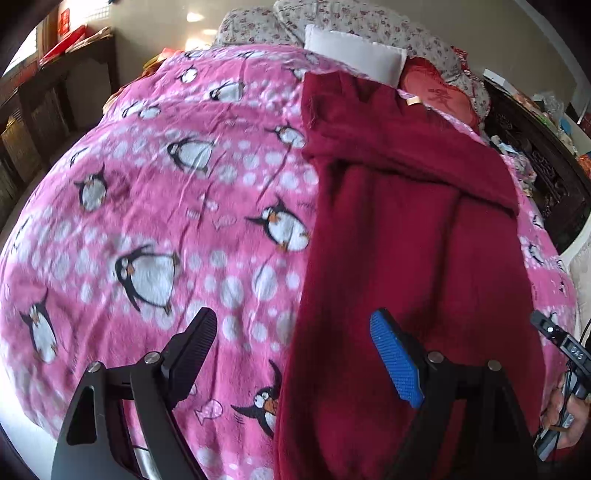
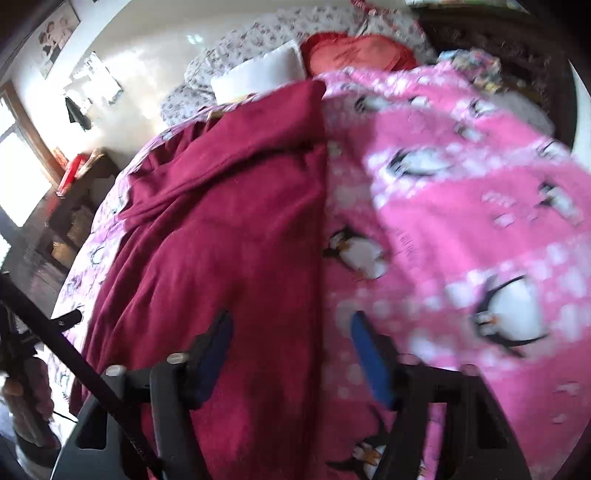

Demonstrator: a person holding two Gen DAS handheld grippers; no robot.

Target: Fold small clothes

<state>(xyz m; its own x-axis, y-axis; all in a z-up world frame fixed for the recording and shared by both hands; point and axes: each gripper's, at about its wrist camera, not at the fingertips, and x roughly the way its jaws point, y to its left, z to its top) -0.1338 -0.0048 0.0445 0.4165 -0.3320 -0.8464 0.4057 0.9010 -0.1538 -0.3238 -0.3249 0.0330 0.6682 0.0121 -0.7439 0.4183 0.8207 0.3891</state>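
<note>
A dark red fleece garment (image 1: 406,229) lies lengthwise on a pink penguin-print blanket (image 1: 166,206), folded into a long strip with a flap across its far part. My left gripper (image 1: 295,354) is open and empty, above the garment's near left edge. In the right wrist view the garment (image 2: 221,221) fills the left half, with the blanket (image 2: 461,192) to its right. My right gripper (image 2: 291,354) is open and empty, straddling the garment's near right edge. The right view is motion-blurred.
A white pillow (image 1: 354,55), a red cushion (image 1: 439,92) and floral bedding (image 1: 332,18) lie at the bed's head. Dark wooden furniture (image 1: 535,166) stands on the right, and a dark table (image 2: 74,192) on the left. The other gripper (image 1: 557,343) shows at the right edge.
</note>
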